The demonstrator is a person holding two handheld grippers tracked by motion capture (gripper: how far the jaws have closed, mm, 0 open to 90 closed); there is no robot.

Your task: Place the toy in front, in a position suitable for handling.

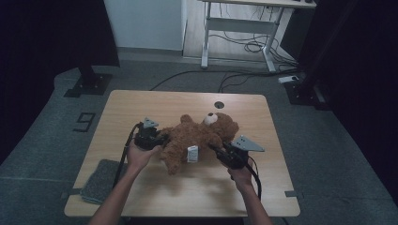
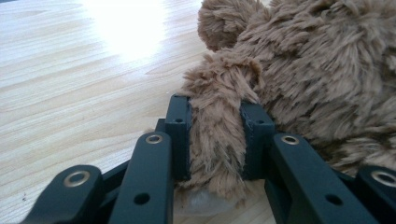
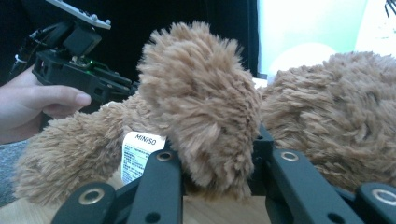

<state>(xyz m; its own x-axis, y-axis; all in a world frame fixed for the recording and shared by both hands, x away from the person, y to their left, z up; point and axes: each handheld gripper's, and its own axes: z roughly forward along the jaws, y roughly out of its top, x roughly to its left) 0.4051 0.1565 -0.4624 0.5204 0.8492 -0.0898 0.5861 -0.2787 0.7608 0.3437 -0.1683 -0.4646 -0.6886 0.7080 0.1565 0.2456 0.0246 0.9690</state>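
A brown plush teddy bear (image 1: 199, 135) lies on its back on the wooden table (image 1: 141, 105), head toward the far right. A white label (image 1: 192, 153) hangs from its side. My left gripper (image 1: 162, 139) is shut on a furry limb at the bear's left side. In the left gripper view both pads squeeze that limb (image 2: 217, 140). My right gripper (image 1: 217, 151) is shut on another limb at the bear's near right. In the right gripper view that paw (image 3: 205, 112) bulges up between the jaws, beside the label (image 3: 137, 156).
A grey cloth pad (image 1: 99, 180) lies at the table's front left corner. A round cable hole (image 1: 218, 105) sits near the far edge. Behind the table stand a white desk frame (image 1: 244, 21) and floor cables (image 1: 248, 47). Dark stand bases flank the table.
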